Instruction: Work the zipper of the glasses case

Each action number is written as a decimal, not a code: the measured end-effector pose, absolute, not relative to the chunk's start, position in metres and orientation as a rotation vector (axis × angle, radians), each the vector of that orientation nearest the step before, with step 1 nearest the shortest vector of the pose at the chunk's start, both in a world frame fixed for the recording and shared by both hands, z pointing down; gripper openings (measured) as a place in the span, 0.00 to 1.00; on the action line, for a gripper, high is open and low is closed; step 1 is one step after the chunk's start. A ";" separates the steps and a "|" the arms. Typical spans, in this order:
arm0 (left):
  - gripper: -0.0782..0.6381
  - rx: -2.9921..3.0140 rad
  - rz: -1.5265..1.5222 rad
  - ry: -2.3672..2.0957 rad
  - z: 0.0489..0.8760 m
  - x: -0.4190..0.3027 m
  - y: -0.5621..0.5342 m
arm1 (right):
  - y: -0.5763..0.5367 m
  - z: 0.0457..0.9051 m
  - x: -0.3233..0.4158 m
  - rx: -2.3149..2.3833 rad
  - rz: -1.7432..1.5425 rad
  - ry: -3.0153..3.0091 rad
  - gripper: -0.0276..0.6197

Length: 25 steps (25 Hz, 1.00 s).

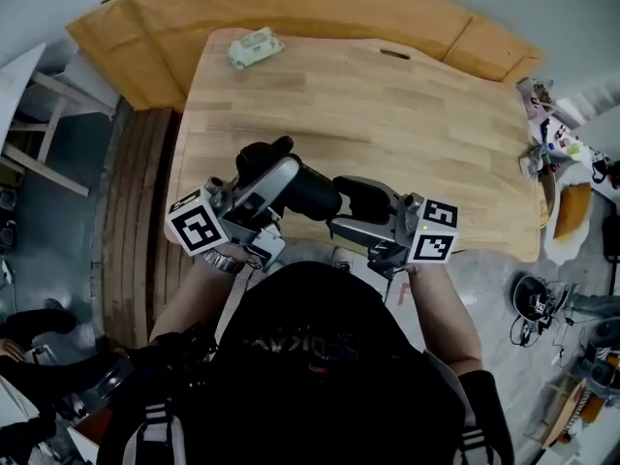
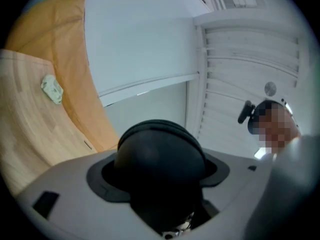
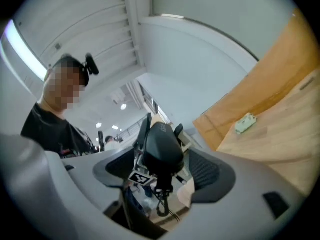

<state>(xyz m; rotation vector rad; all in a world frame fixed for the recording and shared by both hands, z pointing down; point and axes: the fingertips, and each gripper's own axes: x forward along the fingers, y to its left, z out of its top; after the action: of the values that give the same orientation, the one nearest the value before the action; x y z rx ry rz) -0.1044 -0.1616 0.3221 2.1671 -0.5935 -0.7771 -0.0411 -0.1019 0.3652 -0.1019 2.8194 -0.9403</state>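
Pale wood-grain table [image 1: 407,114] with rounded corners, backed at 12 o'clock by an orange-brown board [image 1: 145,27]; white walls beyond. A smooth black, dome-ended glasses case [image 1: 315,194] is up off the 6 o'clock edge, clamped in the left gripper [image 1: 279,177]. The right gripper [image 1: 354,213] gapes around its end without touching it, and the zipper pull [image 3: 161,204] dangles. A pale crumpled packet [image 1: 255,46] lies at 11 o'clock.

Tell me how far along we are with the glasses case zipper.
Done: the glasses case is up off the table, clamped in the left gripper. In hand: the right gripper is open, jaws either side of the case's end, where a small clip hangs, with gaps on both sides. Left: catch the pull and run the zipper; the case looks closed, so that seems not yet begun.
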 end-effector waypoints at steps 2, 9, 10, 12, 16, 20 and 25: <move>0.62 2.076 -0.890 -0.554 0.314 -0.119 -0.171 | -0.113 0.360 -0.025 -0.155 -1.039 2.628 0.58; 0.61 1.886 -1.112 -0.399 0.296 -0.134 -0.181 | -0.122 0.354 -0.010 -0.137 -1.238 2.220 0.32; 0.61 1.870 -1.122 -0.383 0.296 -0.133 -0.180 | -0.121 0.354 -0.012 -0.128 -1.244 2.211 0.32; 0.61 1.844 -1.137 -0.359 0.297 -0.132 -0.177 | -0.117 0.351 -0.017 -0.094 -1.269 2.173 0.32; 0.61 1.844 -1.133 -0.367 0.301 -0.129 -0.169 | -0.107 0.347 -0.024 0.022 -1.348 2.062 0.31; 0.61 1.874 -1.116 -0.402 0.302 -0.128 -0.165 | -0.102 0.347 -0.027 0.068 -1.398 2.001 0.24; 0.61 1.910 -1.111 -0.434 0.301 -0.130 -0.161 | -0.101 0.353 -0.023 0.039 -1.408 1.988 0.14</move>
<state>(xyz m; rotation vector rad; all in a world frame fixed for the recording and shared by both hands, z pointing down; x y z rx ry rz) -0.1304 -0.1611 0.3008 1.9105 -0.4343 -1.1108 -0.0229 -0.1007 0.3532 0.0389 1.9878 -1.4080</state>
